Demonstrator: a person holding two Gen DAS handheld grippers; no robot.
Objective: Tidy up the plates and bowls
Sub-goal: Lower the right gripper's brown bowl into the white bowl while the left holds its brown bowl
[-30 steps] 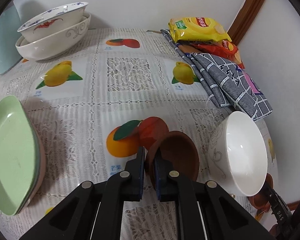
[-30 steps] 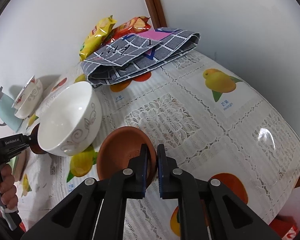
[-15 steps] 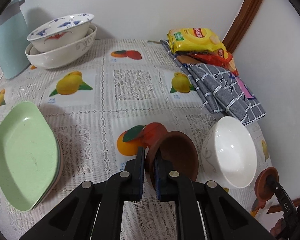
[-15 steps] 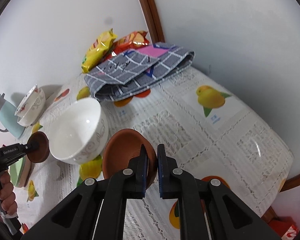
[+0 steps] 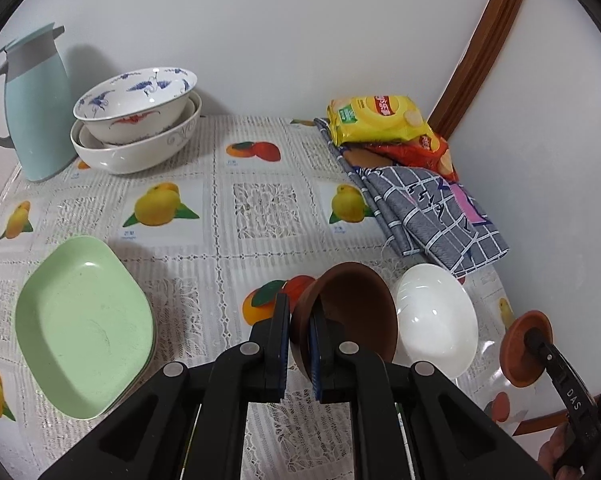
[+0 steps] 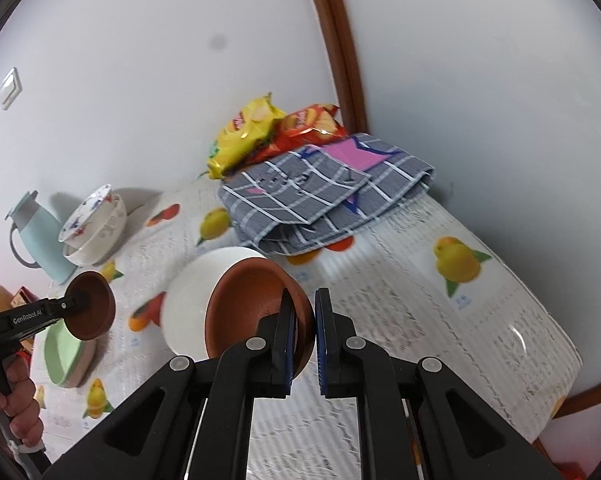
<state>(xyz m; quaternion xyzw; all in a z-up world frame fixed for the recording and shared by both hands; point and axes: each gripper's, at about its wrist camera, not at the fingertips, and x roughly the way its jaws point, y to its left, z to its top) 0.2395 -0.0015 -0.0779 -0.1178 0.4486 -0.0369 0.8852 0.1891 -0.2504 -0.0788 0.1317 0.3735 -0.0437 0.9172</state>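
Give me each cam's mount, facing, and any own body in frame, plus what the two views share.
Left wrist: on the left gripper, facing down across the table at its dark brown bowl; a bit of hand at bottom right.
Right wrist: on the right gripper, facing table and wall corner, gripping a terracotta bowl; the left hand shows.
Shared: white bowl, green plate, each other's gripper.

Stacked bowls [image 5: 136,120] stand beside the jug [image 5: 32,108]; snack bags [image 5: 384,124] lie on cloth [image 5: 432,216].
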